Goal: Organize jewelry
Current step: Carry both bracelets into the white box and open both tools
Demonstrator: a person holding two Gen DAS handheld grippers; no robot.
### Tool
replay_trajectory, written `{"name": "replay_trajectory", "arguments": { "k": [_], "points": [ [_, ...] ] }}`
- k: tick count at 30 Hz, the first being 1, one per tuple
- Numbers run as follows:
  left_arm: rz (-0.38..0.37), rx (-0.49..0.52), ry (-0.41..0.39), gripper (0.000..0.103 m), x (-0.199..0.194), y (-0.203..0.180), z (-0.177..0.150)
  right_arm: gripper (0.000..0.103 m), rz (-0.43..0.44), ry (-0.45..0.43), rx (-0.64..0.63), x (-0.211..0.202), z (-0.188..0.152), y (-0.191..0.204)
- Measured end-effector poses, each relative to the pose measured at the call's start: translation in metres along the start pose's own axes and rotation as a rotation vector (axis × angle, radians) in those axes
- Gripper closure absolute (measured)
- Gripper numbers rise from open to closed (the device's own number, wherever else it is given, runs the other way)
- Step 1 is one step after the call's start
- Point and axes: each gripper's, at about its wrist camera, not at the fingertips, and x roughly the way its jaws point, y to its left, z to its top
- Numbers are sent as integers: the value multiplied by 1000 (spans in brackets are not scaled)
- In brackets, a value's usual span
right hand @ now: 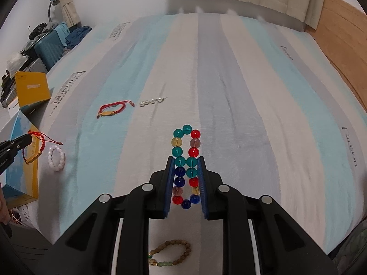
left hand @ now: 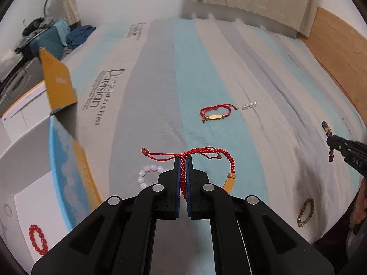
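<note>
My left gripper (left hand: 183,159) is shut on a red braided cord bracelet (left hand: 201,152) with a gold bar, held above the striped bed sheet; it also shows in the right wrist view (right hand: 36,137). My right gripper (right hand: 185,160) is shut on a bracelet of coloured glass beads (right hand: 186,151), squeezed into a long loop; it also shows in the left wrist view (left hand: 328,130). An open box (left hand: 34,197) at the left holds a red bead bracelet (left hand: 37,239).
On the sheet lie a second red cord bracelet (left hand: 215,113), a short pearl strand (left hand: 249,105), a white bead bracelet (left hand: 146,175) and a brown wooden bead bracelet (left hand: 306,213). A yellow box lid (left hand: 58,82) stands at the left. A wooden floor (left hand: 339,52) lies right.
</note>
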Motion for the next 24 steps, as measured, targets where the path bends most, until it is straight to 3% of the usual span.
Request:
{"name": "replay_trajectory", "arguments": {
  "k": [11,24],
  "points": [
    [31,-38,-28,100,-41,34,-18,84,34,-37,-16,-24,0,41],
    [96,-118,-69,100,-99,103,-43,84,105,-79,-96,-55,6,128]
  ]
}}
